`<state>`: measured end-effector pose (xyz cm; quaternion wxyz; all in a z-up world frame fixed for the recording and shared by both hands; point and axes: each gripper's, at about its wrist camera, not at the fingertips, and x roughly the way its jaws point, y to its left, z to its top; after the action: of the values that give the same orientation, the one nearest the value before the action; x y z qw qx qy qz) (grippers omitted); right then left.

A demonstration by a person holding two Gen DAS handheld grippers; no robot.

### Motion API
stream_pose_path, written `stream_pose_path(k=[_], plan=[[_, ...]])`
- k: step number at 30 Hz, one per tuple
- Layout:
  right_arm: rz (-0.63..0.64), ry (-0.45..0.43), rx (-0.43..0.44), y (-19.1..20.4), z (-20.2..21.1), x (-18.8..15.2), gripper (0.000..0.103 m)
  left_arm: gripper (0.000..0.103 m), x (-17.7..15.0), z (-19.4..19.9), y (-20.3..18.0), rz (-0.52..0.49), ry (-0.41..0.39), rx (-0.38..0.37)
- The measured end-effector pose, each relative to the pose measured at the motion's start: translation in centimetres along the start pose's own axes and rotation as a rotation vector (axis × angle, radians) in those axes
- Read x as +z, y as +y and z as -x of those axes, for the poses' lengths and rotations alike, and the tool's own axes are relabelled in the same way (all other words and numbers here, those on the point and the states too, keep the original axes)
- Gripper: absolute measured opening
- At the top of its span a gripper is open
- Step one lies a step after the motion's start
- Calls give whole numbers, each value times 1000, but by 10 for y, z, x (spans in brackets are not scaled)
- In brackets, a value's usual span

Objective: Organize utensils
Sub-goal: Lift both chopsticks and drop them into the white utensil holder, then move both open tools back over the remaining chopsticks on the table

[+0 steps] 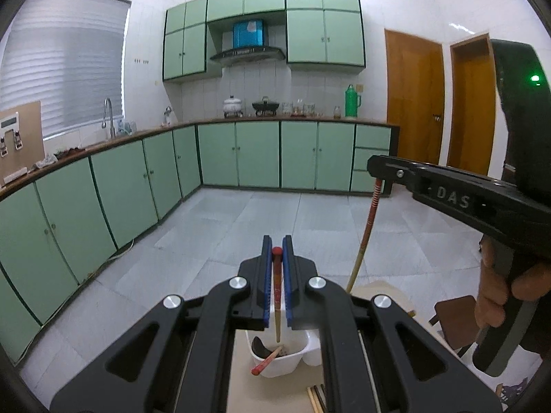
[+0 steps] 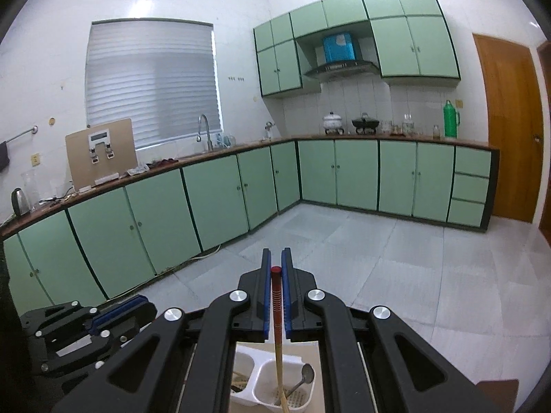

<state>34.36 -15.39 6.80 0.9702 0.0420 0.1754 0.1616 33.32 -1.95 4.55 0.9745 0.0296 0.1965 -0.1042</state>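
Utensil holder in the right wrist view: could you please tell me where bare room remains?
Left compartment: mostly bare, between outer wall and divider, sticks low down. Right compartment crowded by the metal spoon and the chopstick held by the right gripper.

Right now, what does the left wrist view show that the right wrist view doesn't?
Left wrist only: the right gripper from outside, gripping a chopstick, the hand on its handle, and a red-tipped chopstick lying in the holder.

Right wrist only: a metal spoon in the holder, a kettle and the left gripper from the side.

Both: a chopstick clamped upright over the white holder.
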Motion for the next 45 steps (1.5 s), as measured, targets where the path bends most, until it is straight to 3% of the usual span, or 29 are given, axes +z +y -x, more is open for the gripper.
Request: stream_pose_path(k=[13, 16, 21, 30, 37, 45], plan=[[-17, 104, -14, -17, -21, -33, 9, 8, -22, -35, 15, 25, 105, 2], [-35, 112, -17, -23, -19, -36, 23, 13, -22, -33, 15, 29, 102, 4], [-94, 88, -40, -38, -3, -39, 66, 38, -21, -20, 16, 31, 73, 11], [-140, 19, -53, -50, 57, -52, 89, 67, -39, 37, 13, 64, 12, 19], [-66, 33, -34, -30, 105, -90, 95, 73, -81, 79, 6, 76, 27, 13], [-33, 118, -37, -13, 133, -148, 97, 76, -143, 109, 5, 59, 120, 35]])
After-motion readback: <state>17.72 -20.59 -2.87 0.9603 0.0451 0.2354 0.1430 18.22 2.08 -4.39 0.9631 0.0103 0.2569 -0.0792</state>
